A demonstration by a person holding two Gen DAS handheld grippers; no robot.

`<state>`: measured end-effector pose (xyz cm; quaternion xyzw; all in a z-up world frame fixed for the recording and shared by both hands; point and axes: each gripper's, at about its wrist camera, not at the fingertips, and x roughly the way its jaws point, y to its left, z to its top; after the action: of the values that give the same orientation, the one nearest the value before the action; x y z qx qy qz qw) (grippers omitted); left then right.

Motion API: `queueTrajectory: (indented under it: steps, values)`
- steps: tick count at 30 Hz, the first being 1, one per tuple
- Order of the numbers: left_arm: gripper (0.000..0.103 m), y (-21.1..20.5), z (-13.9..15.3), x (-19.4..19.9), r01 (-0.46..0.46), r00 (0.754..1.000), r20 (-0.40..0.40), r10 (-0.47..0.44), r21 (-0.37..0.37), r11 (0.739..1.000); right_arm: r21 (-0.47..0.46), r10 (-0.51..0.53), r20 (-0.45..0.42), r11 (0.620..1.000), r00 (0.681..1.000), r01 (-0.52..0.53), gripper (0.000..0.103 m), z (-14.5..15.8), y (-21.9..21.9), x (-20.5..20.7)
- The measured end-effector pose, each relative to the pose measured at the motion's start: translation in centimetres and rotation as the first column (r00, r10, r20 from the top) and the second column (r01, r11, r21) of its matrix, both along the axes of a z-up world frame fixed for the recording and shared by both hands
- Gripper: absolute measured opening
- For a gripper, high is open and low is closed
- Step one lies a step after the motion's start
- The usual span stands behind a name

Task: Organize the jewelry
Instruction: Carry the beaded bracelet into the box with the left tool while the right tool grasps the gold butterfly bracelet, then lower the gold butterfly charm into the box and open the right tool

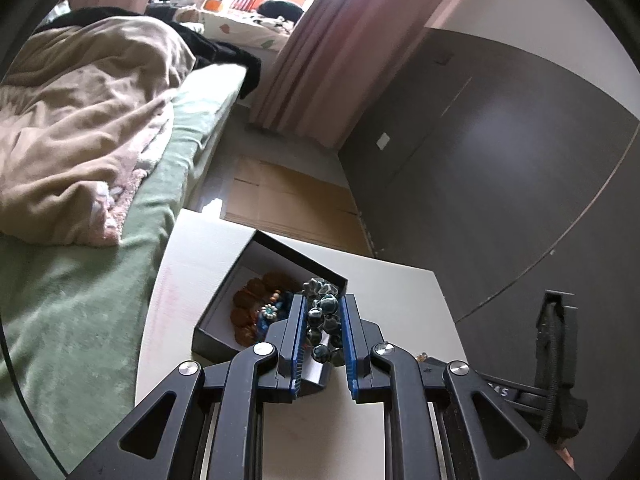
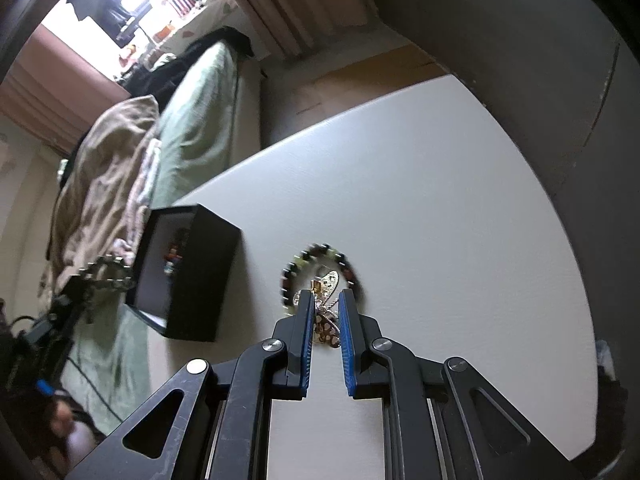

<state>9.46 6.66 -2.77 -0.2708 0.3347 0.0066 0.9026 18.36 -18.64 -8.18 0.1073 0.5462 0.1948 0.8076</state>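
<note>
Likely light, limp and slippery: left jaws grip dark bead bracelet over black box, right jaws clamp gold butterfly brooch midway

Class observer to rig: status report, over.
Left gripper shut on dark green bead bracelet above black box. Right gripper shut on gold filigree brooch. Nothing blocking.

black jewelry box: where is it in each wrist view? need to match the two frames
Left wrist: the black jewelry box sits lower centre on the white table, open, with jewelry inside, just beyond the left gripper, which holds a dark bead bracelet.
Right wrist: the box is at left of centre, seen from its side, left of the right gripper.
Shared landmark: the bed's green sheet.
</note>
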Motion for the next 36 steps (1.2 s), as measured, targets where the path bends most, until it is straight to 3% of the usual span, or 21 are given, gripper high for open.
queueTrajectory:
  steps: [3, 4, 6, 8, 10, 19, 29, 30, 31, 32, 33, 36]
  values:
    - [0.018, 0.7, 0.0, 0.4, -0.022, 1.000, 0.002, 0.022, -0.015, 1.000, 0.032, 0.017, 0.016, 0.999, 1.000, -0.017, 0.014, 0.6, 0.9, 0.2]
    - [0.023, 0.9, 0.0, 0.5, -0.025, 1.000, 0.006, 0.025, -0.021, 0.999, 0.043, 0.025, 0.022, 0.999, 0.999, -0.026, 0.014, 0.8, 1.3, 0.2]
    - [0.037, 1.3, 0.2, 0.5, -0.038, 0.999, 0.016, 0.039, -0.037, 0.999, 0.062, 0.035, 0.030, 0.997, 0.999, -0.037, 0.014, 1.0, 1.8, 0.2]
    - [0.073, 1.6, 0.3, 0.4, -0.062, 0.998, 0.027, 0.063, -0.041, 0.997, 0.083, 0.051, 0.037, 0.995, 0.998, -0.054, 0.014, 1.2, 2.4, 0.2]
    - [0.079, 1.9, 0.7, -0.2, -0.095, 0.994, 0.057, 0.097, -0.035, 0.995, 0.106, 0.068, 0.049, 0.992, 0.996, -0.073, 0.014, 1.5, 3.1, 0.0]
    - [0.079, 3.4, 0.5, -0.7, -0.128, 0.990, 0.045, 0.131, -0.063, 0.990, 0.216, 0.121, 0.130, 0.965, 0.984, -0.147, 0.014, 3.5, 5.6, -1.2]
    - [0.079, 4.6, 0.6, -1.3, -0.153, 0.987, 0.046, 0.157, -0.079, 0.985, 0.319, 0.186, 0.152, 0.920, 0.971, -0.227, 0.015, 4.1, 9.6, -1.5]
    - [0.079, 4.7, 0.6, -1.3, -0.154, 0.986, 0.047, 0.158, -0.077, 0.985, 0.313, 0.194, 0.162, 0.920, 0.968, -0.237, 0.025, 4.2, 10.0, -1.6]
    - [0.079, 4.7, 0.7, -1.4, -0.155, 0.986, 0.045, 0.159, -0.073, 0.985, 0.295, 0.201, 0.157, 0.925, 0.967, -0.240, 0.052, 4.2, 10.3, -1.6]
    - [0.079, 4.7, 0.7, -1.5, -0.156, 0.986, 0.044, 0.159, -0.072, 0.985, 0.287, 0.199, 0.145, 0.929, 0.969, -0.234, 0.063, 4.0, 10.2, -1.5]
    - [0.079, 4.7, 0.7, -1.5, -0.154, 0.987, 0.042, 0.157, -0.074, 0.985, 0.288, 0.184, 0.142, 0.932, 0.973, -0.219, 0.070, 4.0, 9.9, -1.5]
    - [0.079, 4.6, 0.7, -1.4, -0.146, 0.988, 0.041, 0.150, -0.081, 0.986, 0.287, 0.142, 0.148, 0.941, 0.979, -0.180, 0.070, 4.0, 8.5, -1.4]
